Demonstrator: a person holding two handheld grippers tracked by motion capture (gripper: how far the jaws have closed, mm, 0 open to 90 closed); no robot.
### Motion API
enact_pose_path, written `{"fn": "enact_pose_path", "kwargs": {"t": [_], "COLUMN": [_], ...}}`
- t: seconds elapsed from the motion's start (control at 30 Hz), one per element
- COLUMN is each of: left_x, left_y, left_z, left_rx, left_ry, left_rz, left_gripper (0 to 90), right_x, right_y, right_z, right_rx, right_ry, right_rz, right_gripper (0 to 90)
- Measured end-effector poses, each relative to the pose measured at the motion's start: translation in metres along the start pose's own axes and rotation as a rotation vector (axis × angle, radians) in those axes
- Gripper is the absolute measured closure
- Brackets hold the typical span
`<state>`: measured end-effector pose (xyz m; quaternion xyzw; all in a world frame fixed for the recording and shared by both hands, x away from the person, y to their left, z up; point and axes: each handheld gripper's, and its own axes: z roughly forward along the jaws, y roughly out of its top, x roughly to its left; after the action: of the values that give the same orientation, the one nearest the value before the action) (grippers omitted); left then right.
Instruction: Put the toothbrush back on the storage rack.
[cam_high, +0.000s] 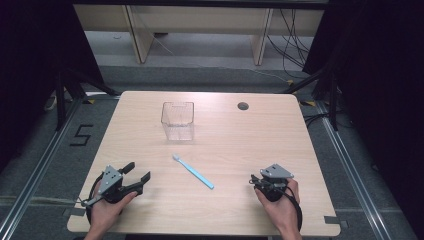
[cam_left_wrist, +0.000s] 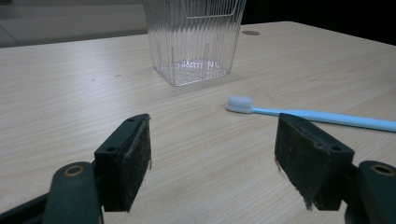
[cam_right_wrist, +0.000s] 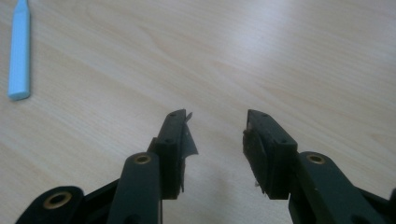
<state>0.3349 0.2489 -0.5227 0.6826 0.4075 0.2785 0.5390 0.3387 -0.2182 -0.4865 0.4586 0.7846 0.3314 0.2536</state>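
My left tongs (cam_high: 137, 174): near edge of the table (cam_high: 240, 145), jaws spread, nothing between them.
My right tongs (cam_high: 254, 181): near edge too, jaws apart, empty.
Toothbrush (cam_high: 193, 171): one, light blue, lying flat between my tongs, untouched.
Cup (cam_high: 178, 120): one, clear ribbed plastic, upright farther back, empty.
Progress: I judge nothing done yet; grasping the toothbrush and dropping it in the cup remain.

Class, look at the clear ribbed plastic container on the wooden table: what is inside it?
The clear ribbed plastic container holds nothing: its bare base shows through the walls. The light blue toothbrush lies outside, on the wooden table. The top is cropped in the left gripper view.
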Motion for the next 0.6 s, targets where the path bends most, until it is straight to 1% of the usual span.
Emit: {"fn": "enact_pose_path", "kwargs": {"t": [0.03,0.07,0.1,0.13,0.17,0.2,0.23,0.27,0.3,0.33,0.37,0.4,0.43,0.47,0.5,0.53,0.57,0.6], "left_x": [0.0,0.0,-0.001,-0.001,-0.001,-0.001,-0.002,-0.003,-0.003,-0.003,-0.003,-0.002,-0.003,-0.003,-0.003,-0.002,-0.004,-0.004], "left_y": [0.0,0.001,0.002,0.003,0.003,0.004,0.005,0.005,0.005,0.006,0.006,0.006,0.006,0.006,0.006,0.005,0.005,0.006], "left_z": [0.001,0.002,0.002,0.003,0.003,0.003,0.003,0.002,0.002,0.002,0.003,0.005,0.004,0.004,0.005,0.007,0.005,0.006], "left_rx": [-0.004,-0.009,0.002,0.002,0.009,0.017,0.028,0.048,0.049,0.056,0.058,0.043,0.064,0.064,0.072,0.056,0.078,0.079], "left_ry": [-0.007,-0.012,-0.016,-0.02,-0.017,-0.018,-0.014,-0.005,-0.008,-0.008,-0.009,-0.027,-0.018,-0.018,-0.02,-0.041,-0.026,-0.03], "left_rz": [0.0,0.002,0.006,0.006,0.005,0.007,0.006,-0.002,-0.002,-0.004,-0.005,0.011,0.006,0.006,0.006,0.02,0.006,0.013], "left_gripper": [26.8,26.8,26.8,26.8,26.8,26.8,26.8,26.9,27.0,27.1,27.1,27.1,27.2,27.2,27.2,27.2,27.2,27.2], "right_x": [0.0,-0.001,0.0,0.0,0.001,0.0,0.001,0.004,0.003,0.004,0.004,0.005,0.008,0.008,0.009,0.011,0.012,0.013], "right_y": [0.002,0.006,0.008,0.013,0.015,0.019,0.022,0.025,0.029,0.036,0.036,0.038,0.045,0.045,0.047,0.051,0.053,0.055], "right_z": [0.001,0.001,0.002,0.004,0.005,0.007,0.009,0.01,0.012,0.015,0.015,0.016,0.019,0.019,0.02,0.022,0.024,0.027], "right_rx": [0.018,0.057,0.074,0.125,0.153,0.183,0.214,0.25,0.271,0.318,0.318,0.345,0.42,0.42,0.44,0.473,0.5,0.524], "right_ry": [0.01,0.023,0.03,0.051,0.057,0.069,0.072,0.081,0.089,0.106,0.106,0.109,0.133,0.133,0.134,0.151,0.16,0.171], "right_rz": [-0.003,-0.002,-0.001,-0.013,-0.007,-0.019,-0.01,0.02,-0.004,-0.023,-0.023,-0.019,-0.03,-0.03,-0.038,-0.051,-0.061,-0.076], "right_gripper": [59.4,59.4,59.4,59.2,59.2,59.2,59.4,59.4,59.4,60.1,60.1,60.2,59.9,59.9,60.0,59.9,59.6,59.7]}}
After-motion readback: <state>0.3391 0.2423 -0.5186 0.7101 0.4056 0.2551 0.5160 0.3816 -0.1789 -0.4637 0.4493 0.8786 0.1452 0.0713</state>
